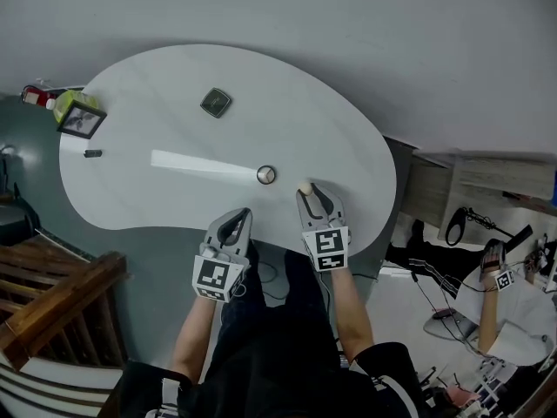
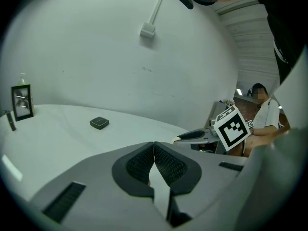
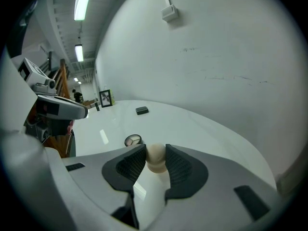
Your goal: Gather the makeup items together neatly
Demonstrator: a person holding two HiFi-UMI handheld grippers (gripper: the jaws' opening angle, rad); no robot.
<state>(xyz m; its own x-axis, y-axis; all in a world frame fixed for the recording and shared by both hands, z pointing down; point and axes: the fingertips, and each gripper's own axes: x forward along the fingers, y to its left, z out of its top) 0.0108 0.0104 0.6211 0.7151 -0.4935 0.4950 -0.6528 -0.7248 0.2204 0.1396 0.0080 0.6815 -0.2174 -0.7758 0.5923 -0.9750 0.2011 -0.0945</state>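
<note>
Main risk: the beige egg-shaped makeup sponge (image 3: 155, 159) sits only at the tips of the right gripper's (image 1: 307, 190) jaws. It looks soft and round, so a harder squeeze could squirt it out. A loose release on the glossy white oval surface (image 1: 331, 129) might let it roll off the near edge.

Right jaws: partly spread, pinching the sponge from both sides, just near-right of the small round open compact (image 1: 266, 175). Can't tell if the sponge touches the surface.

Left gripper (image 2: 153, 148): jaws pressed together, nothing between them, near-left of that compact at the surface edge.

Beyond the compact, well apart: a dark square compact (image 1: 216, 102). Far left of it: a small dark tube (image 1: 92, 153). Long reaches, so the items could end up unevenly gathered.
</note>
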